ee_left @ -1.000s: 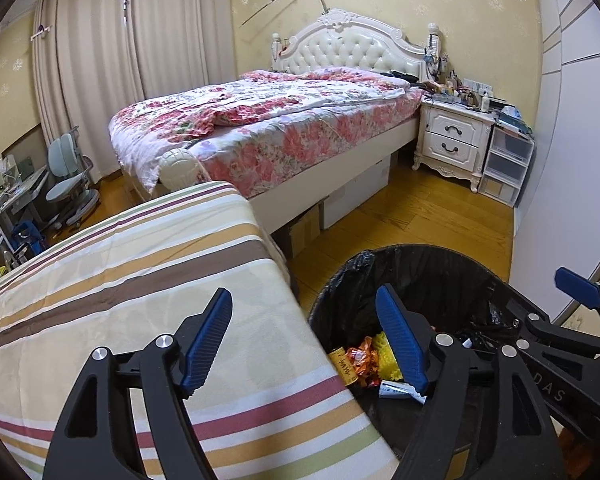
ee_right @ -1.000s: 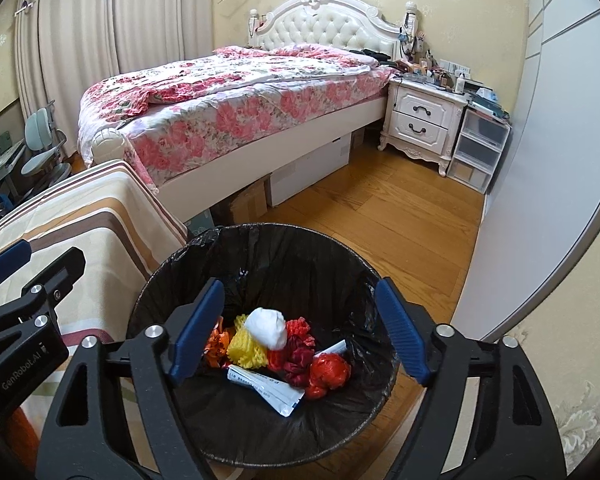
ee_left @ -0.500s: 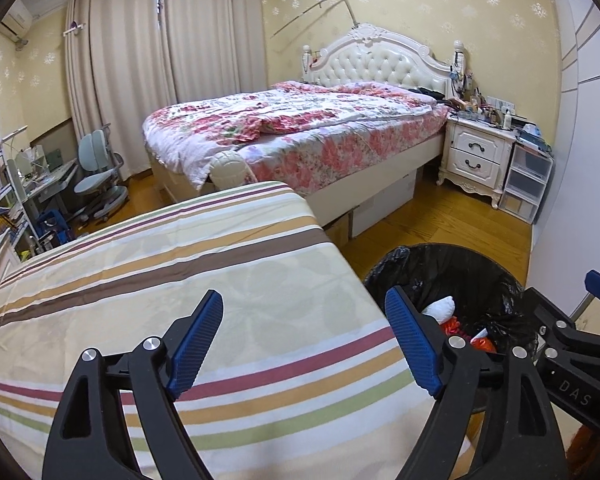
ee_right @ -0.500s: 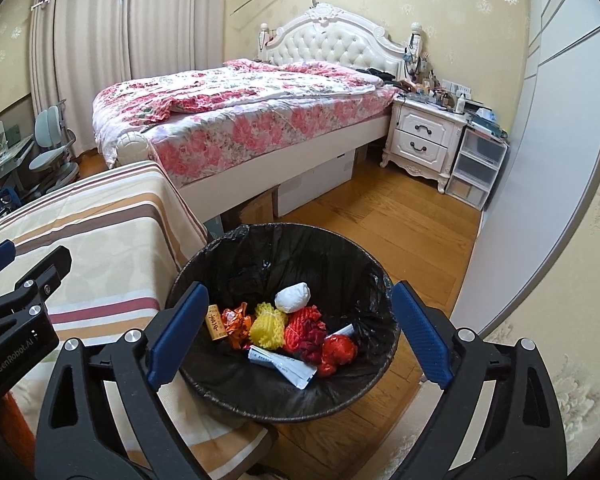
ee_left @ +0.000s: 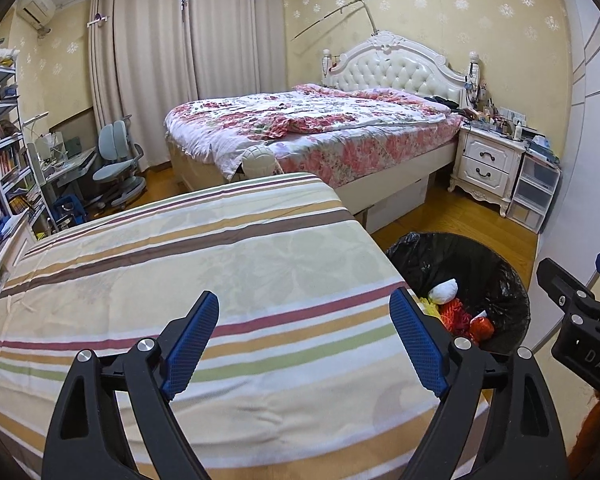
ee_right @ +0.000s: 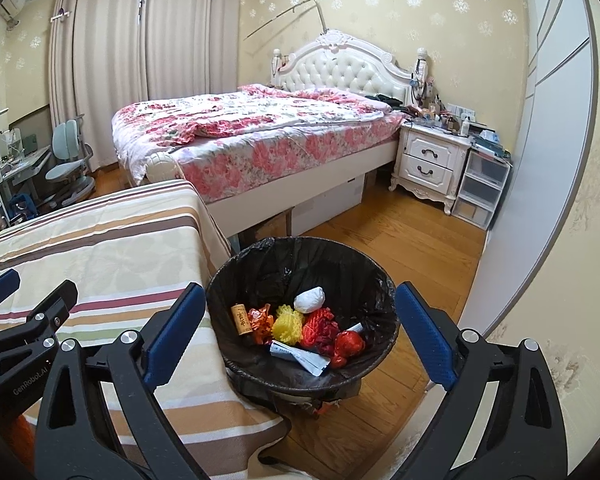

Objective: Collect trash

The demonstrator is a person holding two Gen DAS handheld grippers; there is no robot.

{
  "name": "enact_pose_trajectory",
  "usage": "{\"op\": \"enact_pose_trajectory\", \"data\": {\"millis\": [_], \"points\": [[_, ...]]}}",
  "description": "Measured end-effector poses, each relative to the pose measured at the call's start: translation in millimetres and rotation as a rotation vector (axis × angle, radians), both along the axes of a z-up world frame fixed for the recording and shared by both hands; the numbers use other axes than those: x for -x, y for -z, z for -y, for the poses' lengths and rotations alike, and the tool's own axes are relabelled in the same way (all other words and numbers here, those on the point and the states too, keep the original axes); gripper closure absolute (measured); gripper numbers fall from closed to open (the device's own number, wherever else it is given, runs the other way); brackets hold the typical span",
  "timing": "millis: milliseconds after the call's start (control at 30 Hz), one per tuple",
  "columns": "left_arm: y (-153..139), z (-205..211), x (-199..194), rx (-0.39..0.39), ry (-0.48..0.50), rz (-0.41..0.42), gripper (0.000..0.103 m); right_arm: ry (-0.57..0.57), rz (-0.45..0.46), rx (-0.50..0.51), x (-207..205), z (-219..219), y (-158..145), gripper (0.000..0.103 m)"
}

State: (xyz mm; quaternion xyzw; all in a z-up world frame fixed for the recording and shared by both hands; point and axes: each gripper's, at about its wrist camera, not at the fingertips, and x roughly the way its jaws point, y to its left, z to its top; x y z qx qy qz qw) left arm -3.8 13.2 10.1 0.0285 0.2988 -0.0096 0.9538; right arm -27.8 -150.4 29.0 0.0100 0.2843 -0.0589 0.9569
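Note:
A black-lined trash bin (ee_right: 300, 258) stands on the wood floor beside the striped bed cover (ee_right: 100, 248). Inside it lie a white paper wad (ee_right: 309, 300), a yellow foam net (ee_right: 288, 322), a red foam net (ee_right: 320, 326), an orange wrapper (ee_right: 260, 318), a small tan tube (ee_right: 241, 319) and a paper slip (ee_right: 296, 354). My right gripper (ee_right: 300, 292) hovers above the bin, its jaws opening with nothing between them. My left gripper (ee_left: 304, 300) hangs over the striped cover (ee_left: 180, 264), its jaws opening and empty too. The bin (ee_left: 512, 280) sits to its right.
A floral bed (ee_left: 320, 132) fills the far middle of the room. A white nightstand (ee_left: 488, 164) and plastic drawers (ee_left: 538, 192) stand right of it. A desk chair (ee_left: 116, 160) and bookshelves (ee_left: 4, 160) are at the left. A pale wardrobe wall (ee_right: 540, 160) borders the right.
Both grippers have pulled back and upward from the bin, so it looks smaller. Their jaws stand wider. The left view has swung over the striped cover.

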Motion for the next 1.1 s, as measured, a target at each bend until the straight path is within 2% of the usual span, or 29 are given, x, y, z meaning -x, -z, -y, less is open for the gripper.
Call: {"op": "enact_pose_trajectory", "data": {"millis": [467, 1100], "points": [[-6, -4, 14, 0.017, -0.007, 0.038, 0.018, -0.003, 0.014, 0.004, 11, -2, -3, 0.010], [-7, -3, 14, 0.017, -0.004, 0.040, 0.018, -0.001, 0.015, 0.002, 12, 1, -4, 0.010]]}}
